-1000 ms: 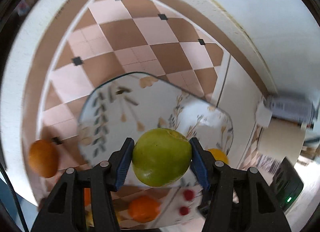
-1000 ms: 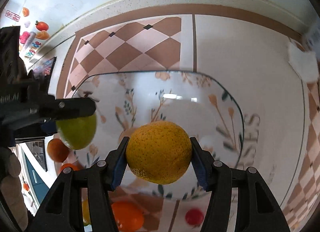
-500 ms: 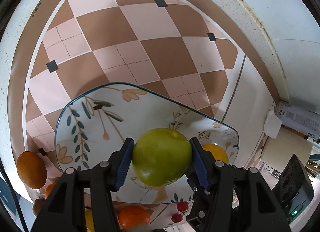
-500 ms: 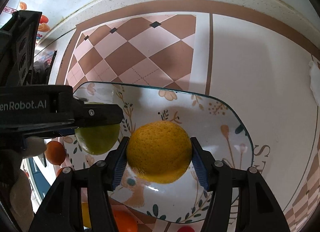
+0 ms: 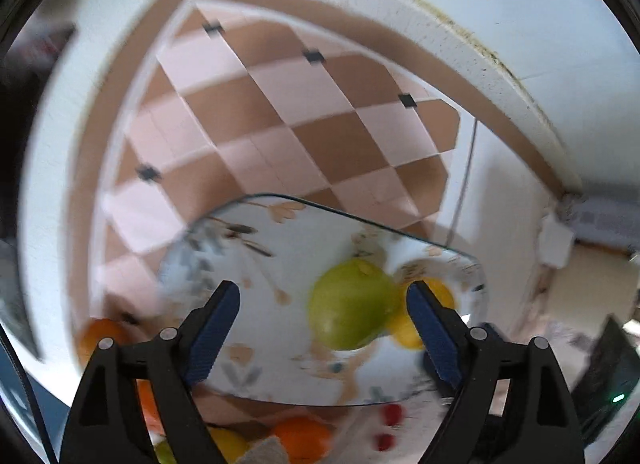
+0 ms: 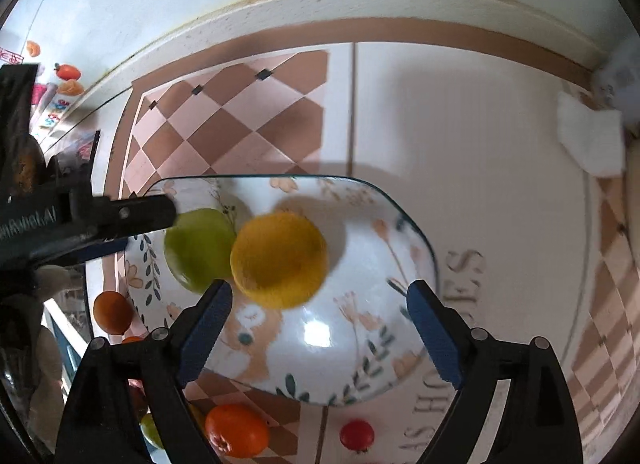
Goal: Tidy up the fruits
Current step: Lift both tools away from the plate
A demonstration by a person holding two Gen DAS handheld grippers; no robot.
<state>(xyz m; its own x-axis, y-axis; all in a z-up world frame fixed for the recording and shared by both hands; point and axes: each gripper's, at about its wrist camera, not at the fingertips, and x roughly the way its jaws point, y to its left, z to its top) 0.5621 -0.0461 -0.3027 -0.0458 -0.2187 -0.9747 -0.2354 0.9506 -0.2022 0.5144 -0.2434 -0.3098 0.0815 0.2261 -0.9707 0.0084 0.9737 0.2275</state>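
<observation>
Now, in the left wrist view, the left hand-held gripper (image 5: 322,310) stands apart and empty; the green fruit (image 5: 352,304) lies on the floral plate (image 5: 280,232) at lower right, touching the yellow fruit (image 5: 404,330). Placing looks finished; next, fetch another.

From the right wrist, the right hand-held gripper (image 6: 320,310) is likewise apart, with the orange fruit (image 6: 236,430) and red fruit (image 6: 357,435) on the table (image 6: 460,135) below the plate; the other gripper crowds the frame's left.

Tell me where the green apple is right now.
The green apple lies on the floral plate, left of centre in the right wrist view, touching the yellow orange on its right, free of both open grippers.
</observation>
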